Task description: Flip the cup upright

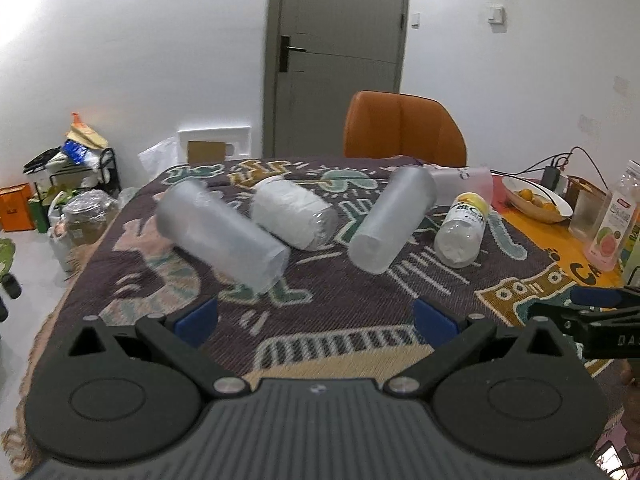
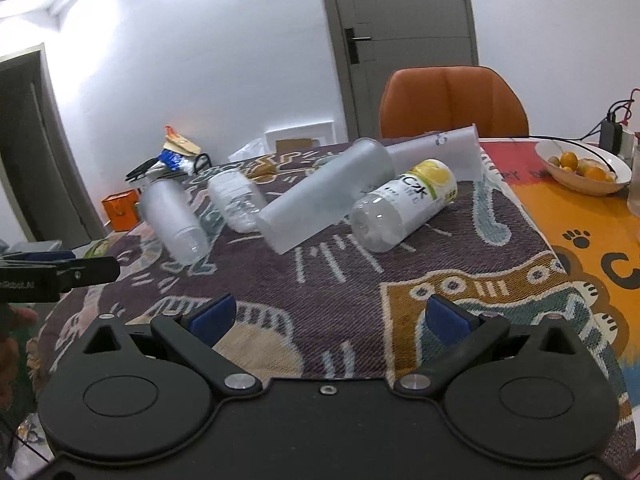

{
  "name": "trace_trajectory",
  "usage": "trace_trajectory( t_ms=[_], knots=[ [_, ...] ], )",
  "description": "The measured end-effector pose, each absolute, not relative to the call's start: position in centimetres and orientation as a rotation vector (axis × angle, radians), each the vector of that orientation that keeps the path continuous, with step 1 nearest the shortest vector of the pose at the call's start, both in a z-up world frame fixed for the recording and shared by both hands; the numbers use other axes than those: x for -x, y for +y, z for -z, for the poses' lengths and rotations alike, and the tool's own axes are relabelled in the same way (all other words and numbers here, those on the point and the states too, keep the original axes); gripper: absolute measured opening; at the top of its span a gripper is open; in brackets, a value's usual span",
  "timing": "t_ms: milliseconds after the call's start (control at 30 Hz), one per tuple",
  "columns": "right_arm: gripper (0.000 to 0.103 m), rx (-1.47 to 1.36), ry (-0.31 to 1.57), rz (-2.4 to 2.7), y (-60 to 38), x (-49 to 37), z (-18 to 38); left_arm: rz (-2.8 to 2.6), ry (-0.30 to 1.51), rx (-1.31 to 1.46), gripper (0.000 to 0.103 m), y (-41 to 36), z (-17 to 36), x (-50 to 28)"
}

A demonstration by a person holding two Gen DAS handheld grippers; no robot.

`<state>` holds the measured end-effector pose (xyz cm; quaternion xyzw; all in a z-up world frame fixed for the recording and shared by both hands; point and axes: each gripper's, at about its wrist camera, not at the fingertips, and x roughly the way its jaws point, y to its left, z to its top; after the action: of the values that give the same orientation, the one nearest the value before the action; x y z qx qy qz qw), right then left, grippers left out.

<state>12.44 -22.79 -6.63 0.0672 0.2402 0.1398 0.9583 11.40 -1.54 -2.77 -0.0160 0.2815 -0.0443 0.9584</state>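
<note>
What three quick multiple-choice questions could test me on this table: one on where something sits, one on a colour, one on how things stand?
1. Where is the bowl of oranges?
A. at the table's far right
B. on the chair
C. between the cups

2. What colour is the chair?
A. green
B. orange
C. white

3. How is the frosted cup near the yellow-labelled bottle standing?
A. upright
B. stacked in another
C. lying on its side

Answers:
1 A, it sits on the orange cloth to the right, past the bottle.
2 B, its backrest behind the table is orange.
3 C, its side rests on the blanket; both claws, left claw and right claw, are open and hold nothing.
</note>
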Motion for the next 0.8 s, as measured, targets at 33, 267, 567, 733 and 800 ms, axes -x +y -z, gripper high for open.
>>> trace_trajectory(
  t_ms=[33, 267, 567, 733, 800],
  knots=[
    [0.103, -0.144, 0.49, -0.281, -23.0, -12.8, 6.7, 0.102, 0.574, 0.033, 0.102, -1.7, 2.8, -11.9],
    [0.103, -0.194, 0.495, -0.254, -24.4, -15.1, 7.3, 0.181, 0.588, -0.018, 0.101, -3.7, 2.8, -15.5],
    [0.103, -0.255, 0.512, -0.221, -26.1, -17.7, 8.3, 0.249, 0.612, -0.054, 0.101, -5.6, 3.1, -20.3],
    [0.103, -0.277, 0.519, -0.203, -26.9, -19.0, 8.8, 0.276, 0.624, -0.085, 0.098, -6.8, 3.5, -22.7],
    [0.103, -0.281, 0.518, -0.198, -27.1, -19.4, 9.0, 0.283, 0.633, -0.092, 0.095, -7.3, 3.7, -23.7]
  ],
)
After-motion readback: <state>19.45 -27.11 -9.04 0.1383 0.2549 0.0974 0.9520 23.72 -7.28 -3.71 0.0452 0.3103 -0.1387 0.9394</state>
